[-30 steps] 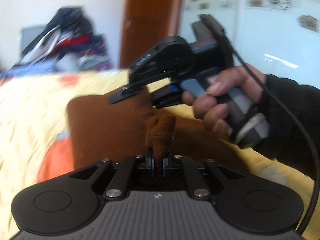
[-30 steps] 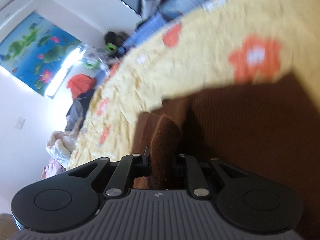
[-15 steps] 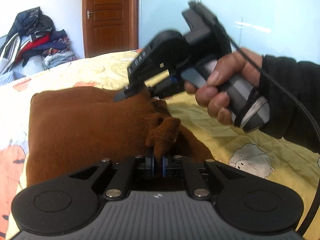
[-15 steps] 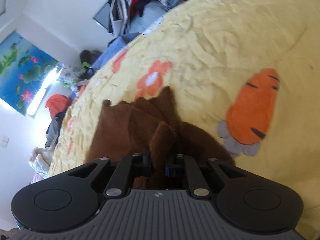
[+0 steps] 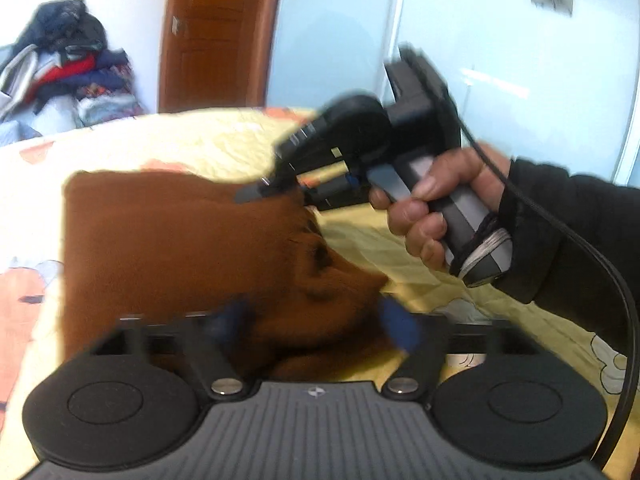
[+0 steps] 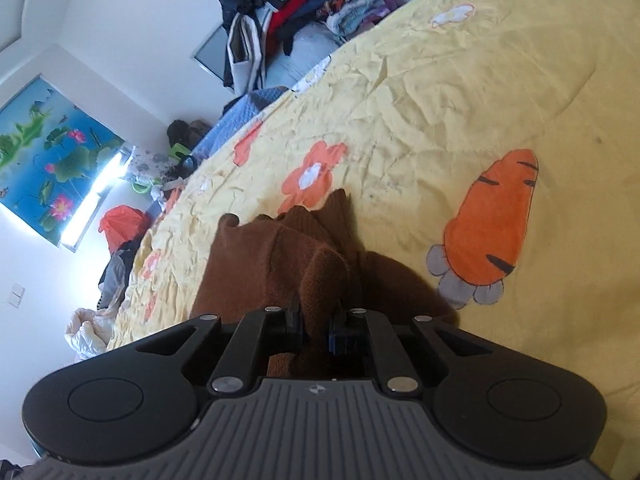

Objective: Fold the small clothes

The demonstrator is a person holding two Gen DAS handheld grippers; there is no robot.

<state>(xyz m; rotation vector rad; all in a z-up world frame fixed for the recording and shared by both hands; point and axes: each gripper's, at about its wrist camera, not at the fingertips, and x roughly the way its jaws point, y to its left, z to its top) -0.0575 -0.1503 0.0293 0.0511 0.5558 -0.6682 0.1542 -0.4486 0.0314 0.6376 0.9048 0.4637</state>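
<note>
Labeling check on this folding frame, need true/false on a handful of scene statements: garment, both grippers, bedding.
1. The brown garment lies on a yellow bedsheet. True.
2. The right gripper is open and empty. False: it is shut on a bunch of the brown garment.
3. The left gripper has its jaws opening, fabric between them but not pinched. True.
4. The bedsheet carries an orange carrot print. True.
5. The garment is blue denim. False: it is a brown knit.
6. A pile of clothes sits on top of the brown garment. False: the pile is off beyond the bed, by the wall.
</note>
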